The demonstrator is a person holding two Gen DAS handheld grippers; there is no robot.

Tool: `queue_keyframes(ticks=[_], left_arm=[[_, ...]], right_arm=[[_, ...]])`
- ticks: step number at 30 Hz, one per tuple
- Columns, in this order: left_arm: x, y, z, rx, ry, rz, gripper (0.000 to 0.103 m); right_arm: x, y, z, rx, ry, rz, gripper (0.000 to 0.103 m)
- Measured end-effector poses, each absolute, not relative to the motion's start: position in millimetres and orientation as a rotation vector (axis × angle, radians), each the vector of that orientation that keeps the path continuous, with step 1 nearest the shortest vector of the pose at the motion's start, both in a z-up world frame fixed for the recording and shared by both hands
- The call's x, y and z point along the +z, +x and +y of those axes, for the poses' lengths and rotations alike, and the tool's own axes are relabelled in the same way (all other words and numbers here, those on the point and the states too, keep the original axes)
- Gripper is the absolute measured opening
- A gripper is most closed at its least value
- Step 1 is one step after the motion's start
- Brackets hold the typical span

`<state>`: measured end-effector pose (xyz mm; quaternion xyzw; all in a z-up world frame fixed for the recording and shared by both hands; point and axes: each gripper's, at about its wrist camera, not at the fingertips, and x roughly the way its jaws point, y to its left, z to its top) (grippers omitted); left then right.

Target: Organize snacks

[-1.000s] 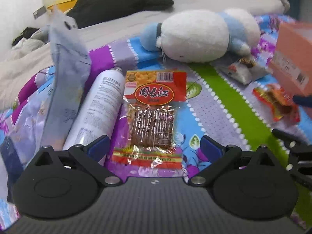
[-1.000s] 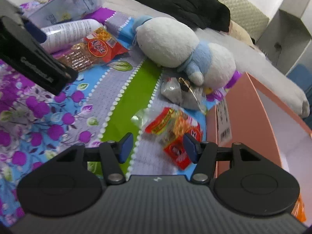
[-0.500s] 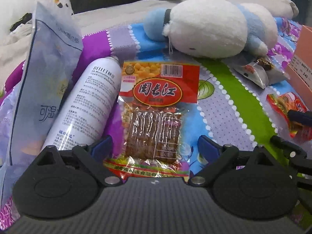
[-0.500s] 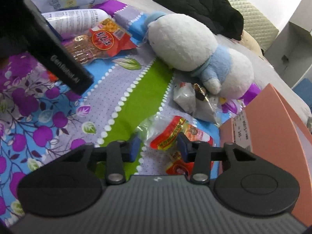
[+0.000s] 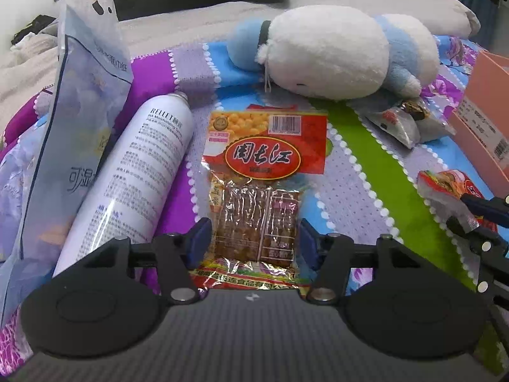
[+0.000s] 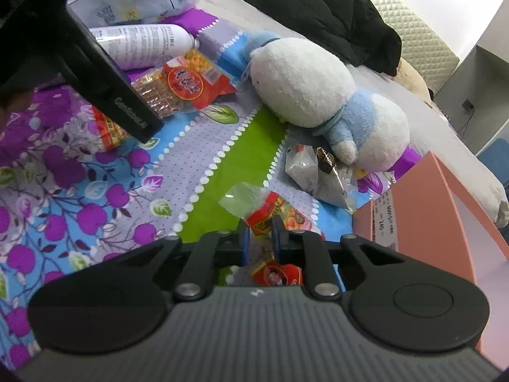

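Note:
A red-labelled pack of brown dried snack strips (image 5: 264, 159) lies flat on the patterned bedspread. My left gripper (image 5: 254, 242) straddles its near end. Its jaws are closing, the blue pads right at the pack's two side edges, and the film is not crumpled. A small red-and-orange snack packet (image 6: 276, 210) with a clear end lies near the pink box. My right gripper (image 6: 260, 240) is closing on it, its pads pinching the wrapper. In the left wrist view the same packet (image 5: 445, 184) shows at the right edge with the right gripper's fingers (image 5: 477, 205) on it.
A white spray can (image 5: 136, 184) and a tall pale-blue bag (image 5: 79, 95) lie left of the strip pack. A white-and-blue plush toy (image 5: 327, 51) lies behind it, with a grey snack packet (image 5: 400, 121) beside it. A pink cardboard box (image 6: 445, 222) stands open at the right. Dark clothes (image 6: 334, 9) lie further back.
Both grippers' jaws have narrowed. The left came nearer and now frames the strip pack closely. The right went from straddling the red packet to pinching it.

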<state>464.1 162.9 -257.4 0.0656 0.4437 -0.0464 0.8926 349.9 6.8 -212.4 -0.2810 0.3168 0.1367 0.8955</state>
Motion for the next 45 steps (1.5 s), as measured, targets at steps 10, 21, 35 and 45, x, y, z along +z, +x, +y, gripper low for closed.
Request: queue_keyframes(ticks=[10,21,35,45], left_arm=[[-240,410,155,-0.086,0.103,0.962,0.062],[-214,322,154,-0.021,-0.009,0.984,0.062],[-213,206,146,0.054,-0.211,1.027,0.062],[-227,185,163,0.074,-0.302,1.072,0.07]], right_arm=[[-194,303,-3,0.324,-0.6,0.652,0.012],[-178,218,-17,0.39,-0.631,0.663,0.011],[-174,138,-28,0.427,-0.612,0.708,0.01],[-181,139,-39,0.517,-0.347,0.834,0.028]])
